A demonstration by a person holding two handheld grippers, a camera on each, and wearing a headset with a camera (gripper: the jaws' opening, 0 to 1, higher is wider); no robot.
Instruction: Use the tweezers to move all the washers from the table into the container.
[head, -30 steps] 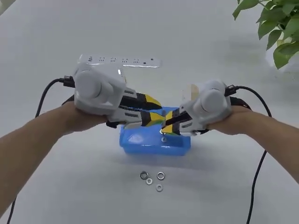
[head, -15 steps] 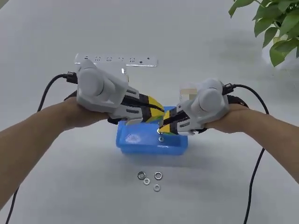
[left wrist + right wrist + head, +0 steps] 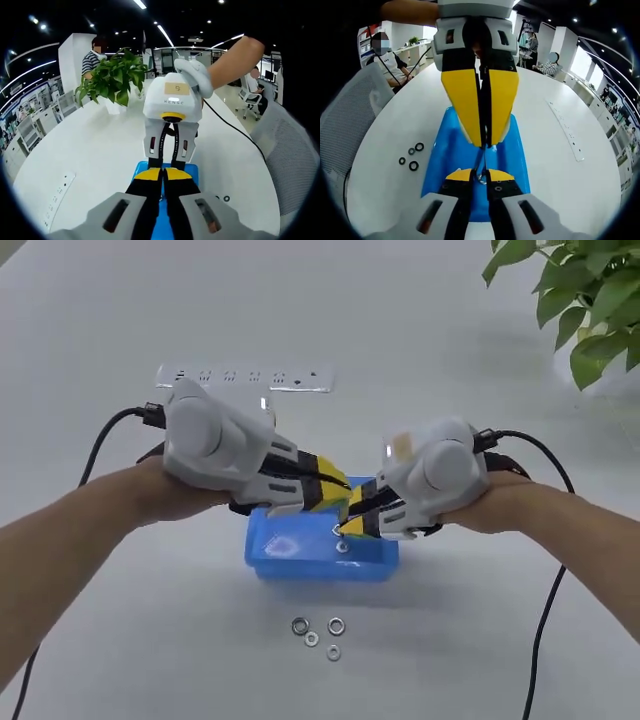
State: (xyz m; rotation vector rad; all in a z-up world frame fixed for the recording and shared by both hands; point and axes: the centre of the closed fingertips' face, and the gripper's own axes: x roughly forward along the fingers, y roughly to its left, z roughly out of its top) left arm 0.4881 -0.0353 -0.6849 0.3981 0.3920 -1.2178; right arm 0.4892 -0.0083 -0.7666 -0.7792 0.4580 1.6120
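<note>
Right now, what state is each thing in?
Left hand-held gripper: shut on tweezers.
Right hand-held gripper: shut on tweezers.
Tweezers: pinching one washer.
Container: open, under that washer.
Four washers: loose on table.

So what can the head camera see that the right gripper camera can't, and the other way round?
Head view's extras: the big leafy plant and the right hand around its gripper. Right gripper view's extras: a mesh chair and people sitting far behind. Shared: the blue container, loose washers on the table, the power strip, and the left gripper, yellow fingers shut, with tweezers pinching one washer.
</note>
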